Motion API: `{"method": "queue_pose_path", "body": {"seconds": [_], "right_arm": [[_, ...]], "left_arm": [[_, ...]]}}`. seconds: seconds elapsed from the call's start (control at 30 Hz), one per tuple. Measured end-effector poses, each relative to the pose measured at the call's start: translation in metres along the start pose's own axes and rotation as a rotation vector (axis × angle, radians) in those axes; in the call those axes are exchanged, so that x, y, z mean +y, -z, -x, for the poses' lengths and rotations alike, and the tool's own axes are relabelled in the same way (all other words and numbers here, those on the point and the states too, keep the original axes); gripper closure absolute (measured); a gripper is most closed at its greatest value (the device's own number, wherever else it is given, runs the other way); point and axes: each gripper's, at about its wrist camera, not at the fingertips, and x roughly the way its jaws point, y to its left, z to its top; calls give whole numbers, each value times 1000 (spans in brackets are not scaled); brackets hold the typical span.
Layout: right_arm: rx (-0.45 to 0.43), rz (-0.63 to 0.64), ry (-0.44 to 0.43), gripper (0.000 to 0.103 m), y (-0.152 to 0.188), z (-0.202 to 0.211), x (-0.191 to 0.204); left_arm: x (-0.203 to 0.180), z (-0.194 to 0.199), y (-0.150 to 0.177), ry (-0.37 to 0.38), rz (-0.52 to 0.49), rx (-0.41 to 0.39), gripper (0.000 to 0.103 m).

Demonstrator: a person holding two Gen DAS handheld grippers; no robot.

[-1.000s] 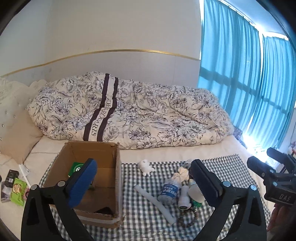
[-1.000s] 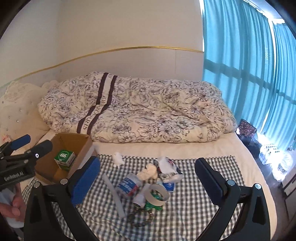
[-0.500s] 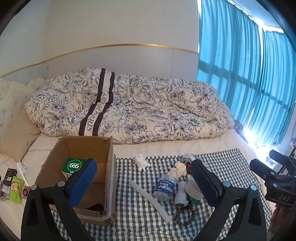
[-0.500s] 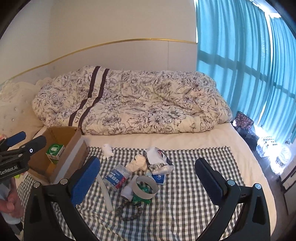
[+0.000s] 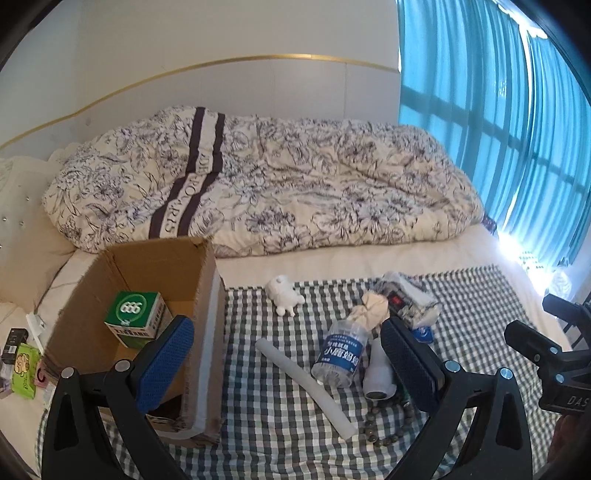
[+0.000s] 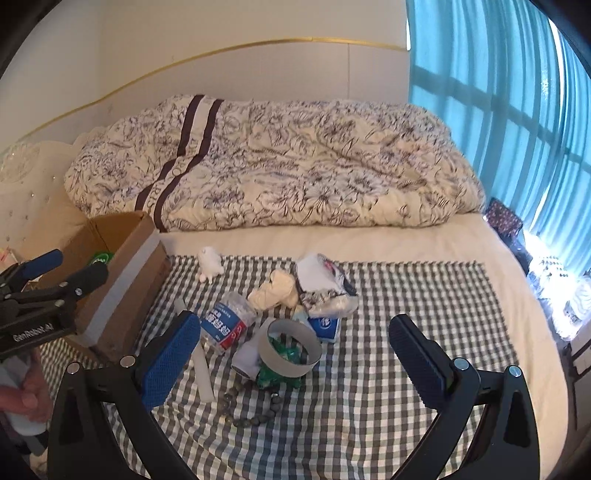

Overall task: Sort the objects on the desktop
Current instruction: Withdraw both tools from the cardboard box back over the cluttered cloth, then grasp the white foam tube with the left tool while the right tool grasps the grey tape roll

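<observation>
A floral quilt (image 5: 266, 184) with a dark lettered stripe lies bunched across the far side of the bed; teal curtains (image 5: 498, 122) glow with daylight at right; a cream tufted headboard (image 6: 26, 192) stands at left; a gold trim line (image 5: 221, 64) crosses the pale wall (image 5: 221, 33) behind.

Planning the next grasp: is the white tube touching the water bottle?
Apart. The left wrist view shows checked cloth between the white tube and the water bottle along the tube's length.
</observation>
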Motion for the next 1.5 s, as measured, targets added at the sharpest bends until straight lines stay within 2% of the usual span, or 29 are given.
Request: {"method": "queue_pose_path", "body": {"seconds": [0.37, 0.67, 0.83, 1.03, 1.13, 1.2, 1.27, 1.5], "right_arm": [[86, 12, -2, 0, 12, -47, -9], [115, 106, 26, 0, 31, -75, -3], [168, 42, 31, 0, 39, -93, -14], [167, 23, -6, 0, 41, -102, -14], [169, 67, 11, 0, 42, -106, -7], [173, 86, 10, 0, 43, -109, -4], [179, 91, 2, 0, 43, -113, -2], [204, 104, -47, 0, 46, -127, 3]], "left_arm": [[-14, -52, 34, -4, -2, 116, 0], [-27, -95, 73, -14, -22, 213, 0], [-28, -111, 85, -21, -4, 256, 0], [-27, -130, 98, -37, 5, 280, 1], [-28, -140, 105, -44, 7, 303, 13], [-29, -148, 110, -54, -1, 328, 30], [-29, -154, 114, -40, 5, 350, 32], [-33, -164, 120, -27, -4, 343, 32]]}}
